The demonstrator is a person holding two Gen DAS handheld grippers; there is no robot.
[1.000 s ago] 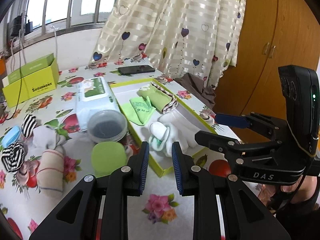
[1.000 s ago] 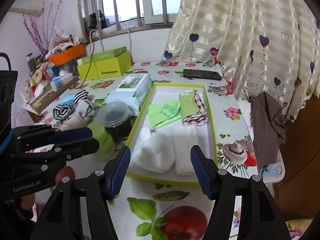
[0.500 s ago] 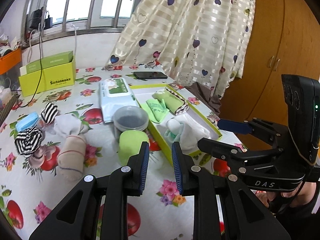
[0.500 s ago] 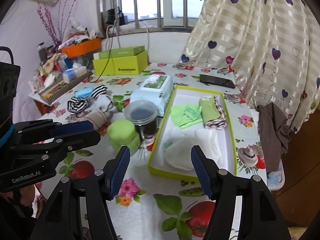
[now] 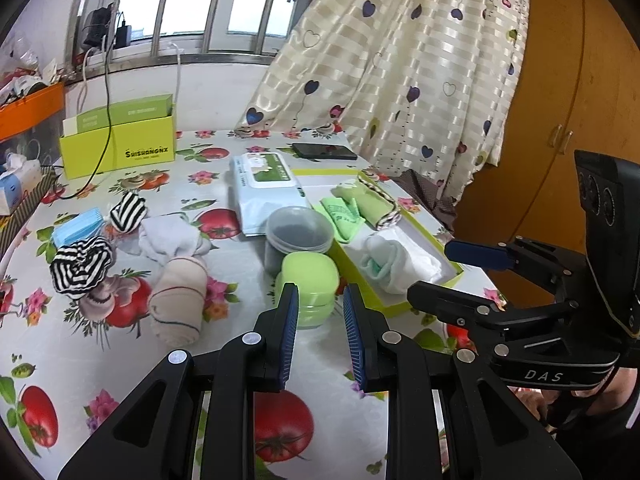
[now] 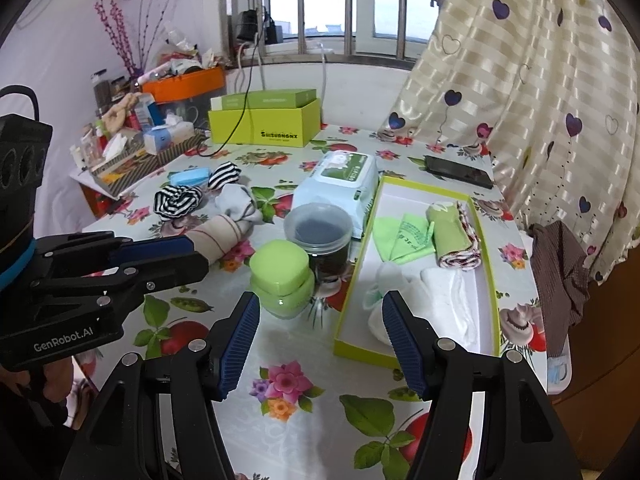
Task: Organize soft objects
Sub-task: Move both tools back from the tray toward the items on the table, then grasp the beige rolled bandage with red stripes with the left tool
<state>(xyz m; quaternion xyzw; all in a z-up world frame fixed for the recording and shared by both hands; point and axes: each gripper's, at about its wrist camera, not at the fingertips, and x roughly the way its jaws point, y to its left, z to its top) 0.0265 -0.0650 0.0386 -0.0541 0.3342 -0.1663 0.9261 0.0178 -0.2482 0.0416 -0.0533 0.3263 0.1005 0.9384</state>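
A lime-rimmed tray [image 6: 416,187] on the flowered tablecloth holds a green cloth [image 6: 402,236], a rolled green towel with a striped edge [image 6: 454,236] and white socks [image 6: 440,300]. Left of it lie loose soft things: a beige rolled sock [image 5: 176,300], a pale grey sock [image 5: 168,238] and two black-and-white striped socks [image 5: 80,264] [image 5: 128,210]. My left gripper [image 5: 319,300] hovers over the table's near side, jaws narrowly apart with nothing between them. My right gripper [image 6: 321,300] stands wide open and empty in front of the tray's near end.
A green lidded jar [image 5: 310,280] and a clear plastic tub [image 5: 298,228] stand just left of the tray. Behind them are a wet-wipes pack [image 5: 264,184], a blue mask pack [image 5: 78,230], a phone [image 5: 324,151] and a yellow-green box [image 5: 120,148]. Curtain and wooden wardrobe on the right.
Both grippers have drawn back from the tray, so more of the table and the loose socks on the left shows. Neither jaw gap has changed.
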